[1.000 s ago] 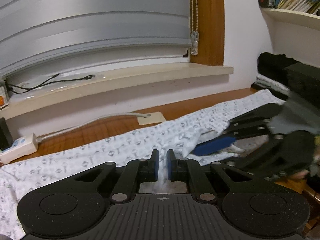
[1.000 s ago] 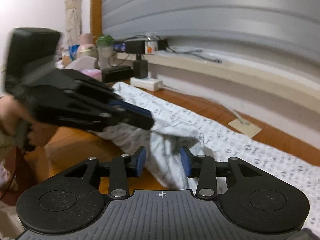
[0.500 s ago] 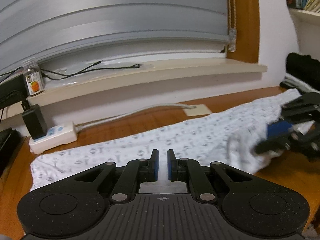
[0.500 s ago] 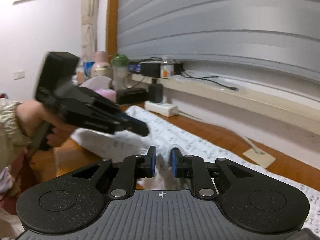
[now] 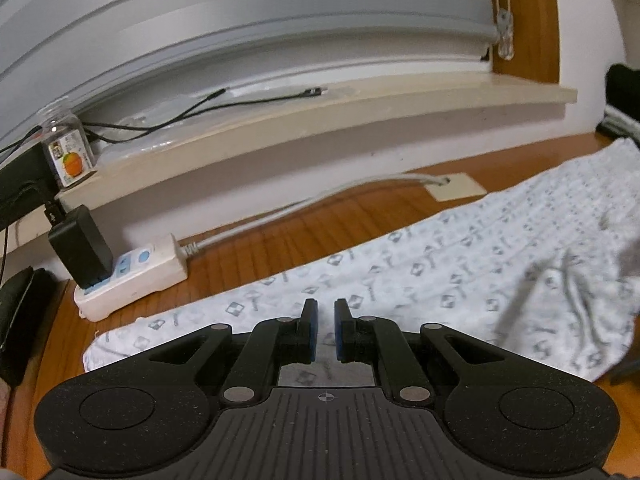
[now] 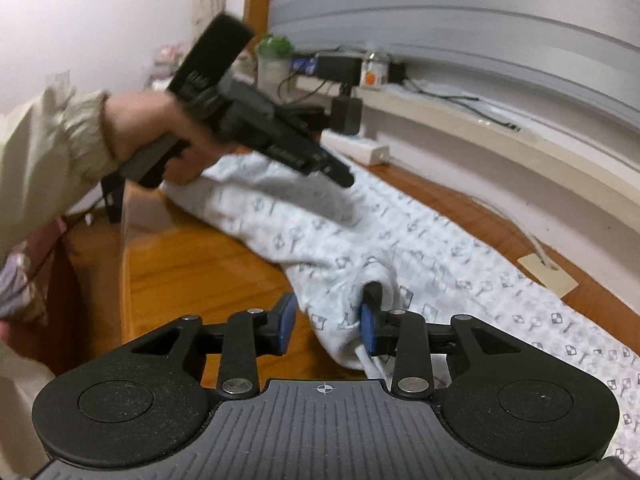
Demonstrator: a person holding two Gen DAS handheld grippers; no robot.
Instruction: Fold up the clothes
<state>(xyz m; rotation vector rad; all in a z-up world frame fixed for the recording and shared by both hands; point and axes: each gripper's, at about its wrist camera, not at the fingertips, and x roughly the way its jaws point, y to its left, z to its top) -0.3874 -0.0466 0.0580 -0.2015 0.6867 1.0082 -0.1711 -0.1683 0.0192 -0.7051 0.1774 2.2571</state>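
A white patterned garment (image 5: 460, 276) was seen laid out lengthwise on the wooden table (image 5: 304, 232), running roughly alongside the window ledge (image 5: 360, 112) and set apart from it by a strip of bare wood. The left gripper (image 5: 325, 330) was held over the garment's end nearest the white power strip (image 5: 132, 276), its jaws drawn to a narrow slit; cloth was seen below and past the blue pads (image 5: 310, 332), but whether any was pinched between them could not be told. In the right wrist view this gripper (image 6: 340, 174) was borne by a hand (image 6: 148, 136) in a pale sleeve (image 6: 48, 160), above the garment (image 6: 320, 232). The right gripper (image 6: 327, 322) was placed at the garment's bunched edge on the side of the table away from the ledge, its jaws opening, with a fold of cloth between them: the fold lay against the right-hand pad (image 6: 367, 334), while the left-hand pad stood clear over bare wood.
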